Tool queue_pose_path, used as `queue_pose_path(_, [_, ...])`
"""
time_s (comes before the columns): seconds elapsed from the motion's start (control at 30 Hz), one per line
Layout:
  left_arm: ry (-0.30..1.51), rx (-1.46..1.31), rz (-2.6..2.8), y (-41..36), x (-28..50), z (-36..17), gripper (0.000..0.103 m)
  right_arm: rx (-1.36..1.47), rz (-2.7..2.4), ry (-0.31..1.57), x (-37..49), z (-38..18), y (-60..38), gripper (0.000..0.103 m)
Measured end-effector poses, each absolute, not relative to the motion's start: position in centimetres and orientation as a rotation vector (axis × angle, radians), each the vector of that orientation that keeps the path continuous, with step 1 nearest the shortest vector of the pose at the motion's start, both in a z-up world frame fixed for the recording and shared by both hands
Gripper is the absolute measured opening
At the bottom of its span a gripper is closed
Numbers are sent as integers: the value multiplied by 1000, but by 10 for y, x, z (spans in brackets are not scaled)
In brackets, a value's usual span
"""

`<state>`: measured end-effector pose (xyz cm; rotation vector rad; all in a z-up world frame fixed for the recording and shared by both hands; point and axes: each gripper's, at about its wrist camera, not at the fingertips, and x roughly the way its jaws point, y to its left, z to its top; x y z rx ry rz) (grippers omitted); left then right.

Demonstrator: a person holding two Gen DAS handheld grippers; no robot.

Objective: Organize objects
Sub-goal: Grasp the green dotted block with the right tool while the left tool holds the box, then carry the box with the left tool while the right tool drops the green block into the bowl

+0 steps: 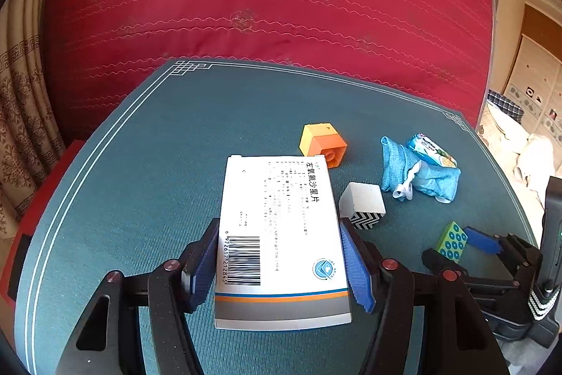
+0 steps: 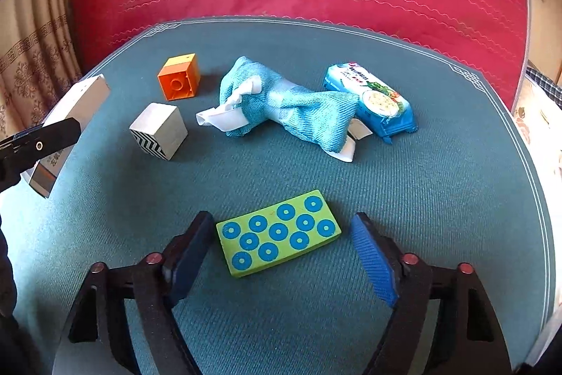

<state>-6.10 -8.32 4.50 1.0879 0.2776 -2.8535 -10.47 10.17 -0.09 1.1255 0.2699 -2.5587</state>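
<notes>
Ribbed blue pads against glossy carton

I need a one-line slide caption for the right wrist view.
Right gripper open around a green dotted block on the teal mat, pads not touching it.

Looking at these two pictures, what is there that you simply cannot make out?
- Left wrist view: the small print on the white box is too small to read.
- Left wrist view: the right gripper hides part of the green tile.
- Right wrist view: the white box is partly covered by a black finger of the left gripper.
- Right wrist view: the blue cloth covers most of something white.
</notes>
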Motion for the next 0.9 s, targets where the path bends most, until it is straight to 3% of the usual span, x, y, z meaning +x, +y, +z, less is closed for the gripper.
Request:
queue_pose_path(0.07, [277, 1092, -2858, -83, -60, 45, 67, 1120, -2565, 273, -102, 0, 103, 67])
queue_pose_path(0.9, [185, 1176, -3014, -26, -47, 44, 67, 1131, -2612, 2, -22, 12, 166, 67])
